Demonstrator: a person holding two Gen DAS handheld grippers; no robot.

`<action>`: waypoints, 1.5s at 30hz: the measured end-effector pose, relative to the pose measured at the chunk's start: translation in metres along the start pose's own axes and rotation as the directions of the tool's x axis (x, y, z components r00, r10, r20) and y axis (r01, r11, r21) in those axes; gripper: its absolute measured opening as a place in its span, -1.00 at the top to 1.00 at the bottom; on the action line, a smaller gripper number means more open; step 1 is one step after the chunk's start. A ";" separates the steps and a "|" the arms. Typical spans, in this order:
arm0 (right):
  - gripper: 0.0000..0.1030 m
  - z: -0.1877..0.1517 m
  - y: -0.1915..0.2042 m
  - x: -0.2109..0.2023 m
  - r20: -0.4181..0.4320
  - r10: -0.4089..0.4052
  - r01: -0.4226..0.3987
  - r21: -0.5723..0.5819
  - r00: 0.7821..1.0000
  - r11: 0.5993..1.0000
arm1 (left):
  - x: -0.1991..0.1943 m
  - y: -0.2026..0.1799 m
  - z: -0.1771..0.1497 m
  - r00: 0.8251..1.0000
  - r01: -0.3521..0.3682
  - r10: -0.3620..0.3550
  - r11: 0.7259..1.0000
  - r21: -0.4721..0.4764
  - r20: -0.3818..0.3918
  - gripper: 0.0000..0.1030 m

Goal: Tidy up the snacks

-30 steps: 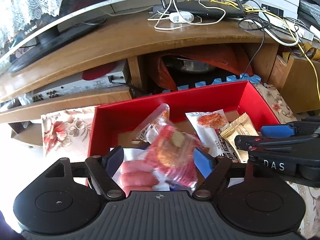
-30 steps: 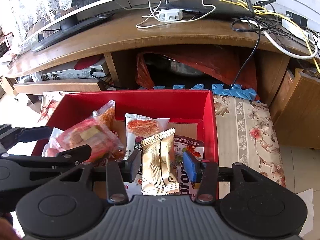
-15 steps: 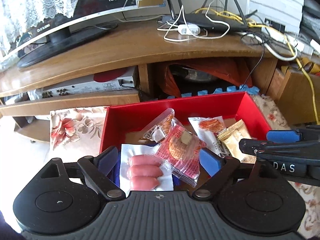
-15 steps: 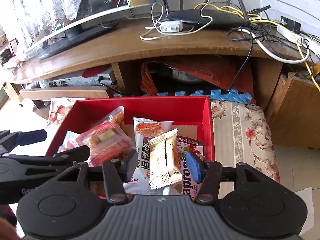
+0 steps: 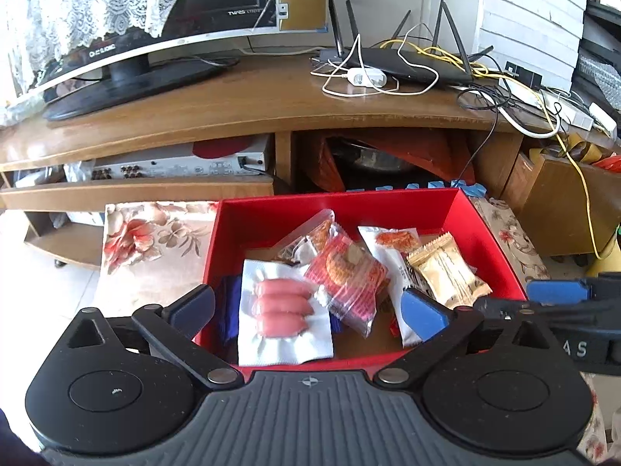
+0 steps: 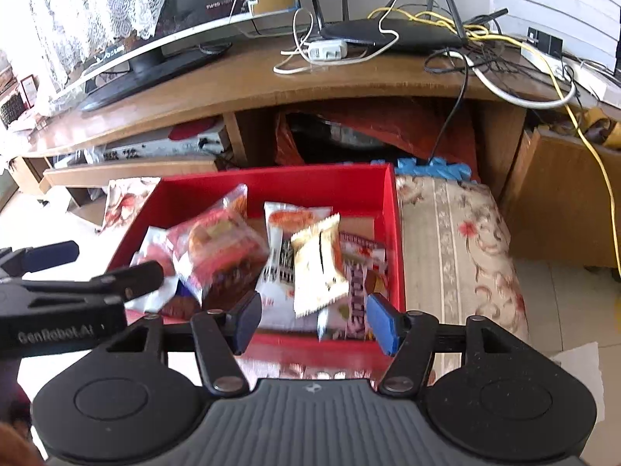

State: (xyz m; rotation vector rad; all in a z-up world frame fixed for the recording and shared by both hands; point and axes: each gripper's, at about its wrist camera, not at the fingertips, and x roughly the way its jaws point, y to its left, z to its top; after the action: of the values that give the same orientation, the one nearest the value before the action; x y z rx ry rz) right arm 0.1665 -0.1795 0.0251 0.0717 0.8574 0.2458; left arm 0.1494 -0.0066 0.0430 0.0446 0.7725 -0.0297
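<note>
left gripper [image 5: 308, 308]: black, blue-padded; jaws spread wide and just been opening, nothing pressed between the pads; hangs above the near edge of the box.
right gripper [image 6: 314, 320]: same build; jaws part-open and just been opening; pads clear of the packets, nothing held; above the box's near right corner.
red cardboard box [image 5: 481, 229]: open-topped, sits on a floral-patterned cushion [image 6: 454, 240] in front of a wooden TV stand [image 5: 248, 105].
white packet of pink sausages [image 5: 283, 306]: flat at the box's near left, below the left gripper.
red clear-wrapped round biscuit packet [image 5: 345, 272]: overlaps the sausage packet's right edge, mid-box.
white packet with orange picture [image 5: 392, 248]: right of the biscuit packet.
beige foil snack packet [image 6: 318, 260]: lies tilted over other packets, toward the box's right wall; slightly blurred in the right wrist view.
</note>
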 end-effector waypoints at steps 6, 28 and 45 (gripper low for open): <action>-0.14 -0.016 0.002 -0.015 -0.001 0.012 -0.012 0.013 1.000 1.000 | -0.009 0.005 -0.018 0.999 0.036 -0.036 0.999 -0.020 -0.022 -1.00; -0.16 -0.085 0.017 -0.049 -0.068 0.016 -0.015 0.012 0.998 1.000 | -0.039 0.010 -0.088 0.994 0.010 -0.014 0.999 -0.037 -0.109 -1.00; -0.20 -0.104 0.022 -0.057 -0.090 0.011 -0.011 0.007 0.996 1.000 | -0.054 -0.008 -0.103 0.995 -0.045 0.051 0.996 0.071 -0.090 -1.00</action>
State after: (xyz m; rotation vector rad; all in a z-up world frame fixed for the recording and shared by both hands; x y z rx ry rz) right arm 0.0483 -0.1760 0.0029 0.0721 0.9474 0.2581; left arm 0.0382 -0.0089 0.0070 0.1306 0.8619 -0.0086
